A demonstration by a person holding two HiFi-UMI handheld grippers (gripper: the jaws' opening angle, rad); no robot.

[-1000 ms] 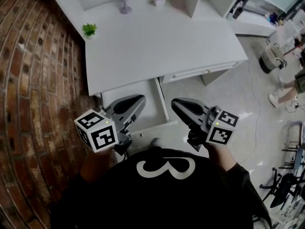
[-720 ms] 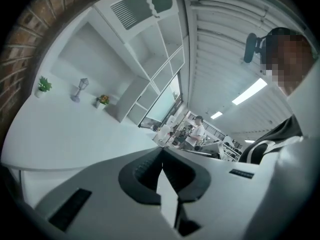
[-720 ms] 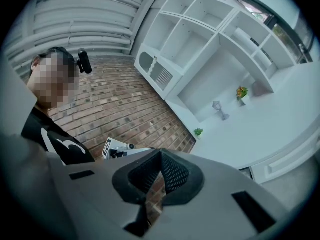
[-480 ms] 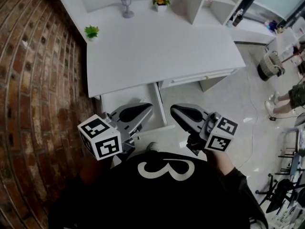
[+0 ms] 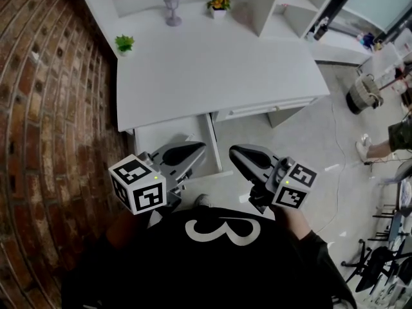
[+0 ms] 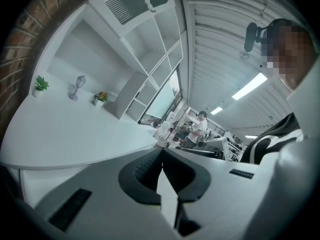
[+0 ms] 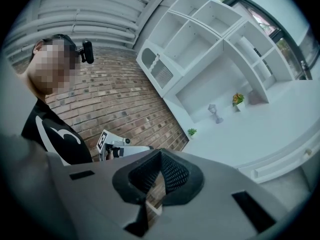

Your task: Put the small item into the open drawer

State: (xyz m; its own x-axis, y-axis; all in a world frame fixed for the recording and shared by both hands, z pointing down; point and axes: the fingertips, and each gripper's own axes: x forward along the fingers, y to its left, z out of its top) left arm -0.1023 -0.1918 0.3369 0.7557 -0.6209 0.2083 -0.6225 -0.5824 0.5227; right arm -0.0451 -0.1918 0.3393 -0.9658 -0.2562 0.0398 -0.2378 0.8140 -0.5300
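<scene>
Drawer [image 5: 161,134], the left one of the white desk [image 5: 219,63], stands pulled out toward the person, and its pale inside shows in the head view. The small item cannot be made out in any view.

The desk sits against a red brick wall [image 5: 45,121] on a pale glossy floor [image 5: 309,140]. Tall white shelving [image 5: 273,2] rises at its back. On the desktop are a green potted plant [image 5: 124,42] near the wall, a small grey lamp ornament [image 5: 172,8] and a pot of orange flowers [image 5: 219,4]. They stand well apart from the drawer. A second drawer [image 5: 264,107], to the right, is closed.

The left gripper [image 5: 199,148] hangs over the drawer's front part and hides it. Its jaws are pressed together with nothing between them. The right gripper [image 5: 233,149] is just beside the drawer's right edge, over the floor. Its jaws are likewise together and empty.

Only the left gripper view shows the ceiling's strip lights [image 6: 249,86] and people standing far off [image 6: 200,126]. Only the right gripper view shows a slatted cabinet door [image 7: 159,70] in the shelving.

A basket [image 5: 362,90], another person's leg [image 5: 380,148] and black chairs [image 5: 373,269] stand on the floor to the right.
</scene>
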